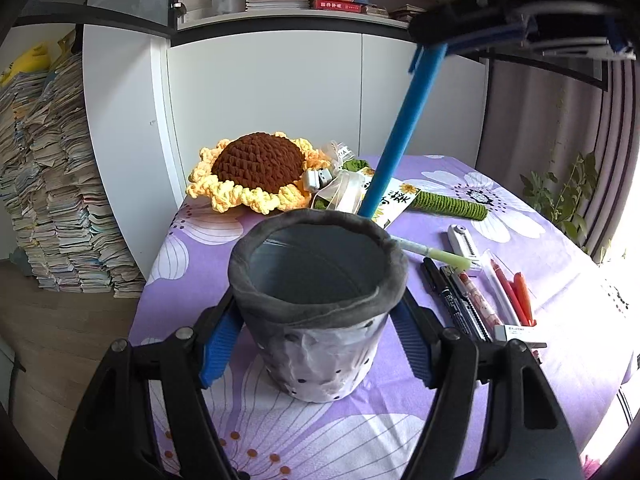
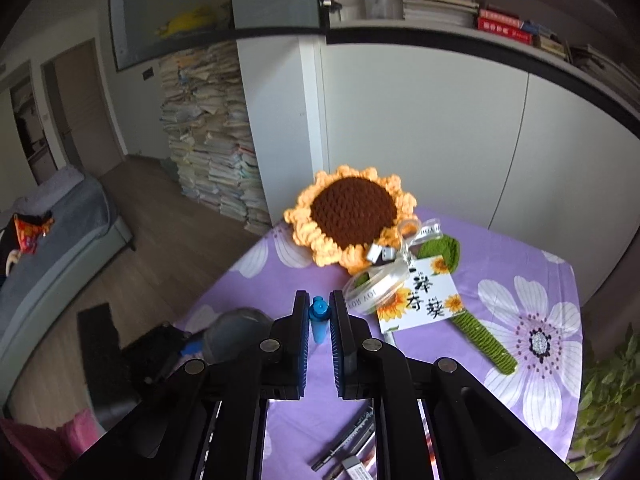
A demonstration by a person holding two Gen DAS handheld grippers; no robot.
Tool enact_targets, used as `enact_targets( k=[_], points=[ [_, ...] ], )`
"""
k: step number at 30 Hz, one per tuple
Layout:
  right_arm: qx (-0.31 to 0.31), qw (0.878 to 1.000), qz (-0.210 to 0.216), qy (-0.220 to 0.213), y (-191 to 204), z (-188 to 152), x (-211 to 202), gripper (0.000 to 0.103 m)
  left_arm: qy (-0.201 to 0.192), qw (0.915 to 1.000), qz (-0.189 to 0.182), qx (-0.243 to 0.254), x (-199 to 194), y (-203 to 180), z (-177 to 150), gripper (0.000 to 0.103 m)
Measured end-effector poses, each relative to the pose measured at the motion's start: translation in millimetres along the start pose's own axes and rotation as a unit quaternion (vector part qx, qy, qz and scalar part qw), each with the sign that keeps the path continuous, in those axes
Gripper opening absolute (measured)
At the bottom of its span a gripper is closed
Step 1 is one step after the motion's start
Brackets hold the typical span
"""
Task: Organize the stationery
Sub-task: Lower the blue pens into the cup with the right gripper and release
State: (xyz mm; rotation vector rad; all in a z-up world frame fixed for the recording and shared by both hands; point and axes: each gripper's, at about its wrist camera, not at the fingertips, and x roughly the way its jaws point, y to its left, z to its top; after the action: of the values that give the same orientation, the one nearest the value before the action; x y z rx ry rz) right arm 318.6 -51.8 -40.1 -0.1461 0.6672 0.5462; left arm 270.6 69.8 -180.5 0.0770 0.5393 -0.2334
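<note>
The left gripper (image 1: 316, 344) was clamped on the grey pen holder (image 1: 318, 300), its blue pads pressed against the cup's two sides, the cup standing upright near the near edge of the purple flowered tablecloth (image 1: 520, 208). The right gripper (image 2: 319, 320) had its jaws closed on a blue pen (image 1: 404, 132), held slanting above the holder's far rim. Right of the cup lay a row of pens (image 1: 476, 296). A crocheted sunflower (image 1: 256, 166) lay at the far side.
</note>
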Motion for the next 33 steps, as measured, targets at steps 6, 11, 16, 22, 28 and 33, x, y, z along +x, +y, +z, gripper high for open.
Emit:
enact_targets(
  k=[6, 11, 16, 22, 28, 33],
  points=[
    [-0.005, 0.999, 0.012, -0.047, 11.6, 18.2, -27.9, 0.011, 0.002, 1.0, 0.004, 0.007, 1.4, -2.1, 0.7, 0.07],
    [-0.008, 0.998, 0.044, -0.055, 19.0, 23.8, -32.3, 0.011, 0.004, 0.9999, 0.003, 0.012, 1.6, -2.2, 0.3, 0.07],
    [-0.017, 0.998, 0.061, -0.019, 26.6, 16.6, -9.4, 0.011, 0.011, 0.9999, -0.001, 0.008, 4.3, -1.3, 0.5, 0.07],
    [-0.008, 0.995, 0.074, 0.061, 25.7, -4.4, 39.6, 0.011, 0.011, 0.9999, -0.001, 0.009, 5.3, -1.6, 0.6, 0.07],
    [0.005, 0.993, 0.079, 0.087, 19.5, -15.0, 57.3, 0.011, 0.01, 0.9999, -0.001, 0.009, 5.5, -2.1, 0.7, 0.07],
    [0.018, 0.99, 0.096, 0.1, 16.9, -14.7, 60.7, 0.011, 0.01, 0.9999, -0.001, 0.009, 5.5, -2.1, 0.8, 0.07]
  ],
)
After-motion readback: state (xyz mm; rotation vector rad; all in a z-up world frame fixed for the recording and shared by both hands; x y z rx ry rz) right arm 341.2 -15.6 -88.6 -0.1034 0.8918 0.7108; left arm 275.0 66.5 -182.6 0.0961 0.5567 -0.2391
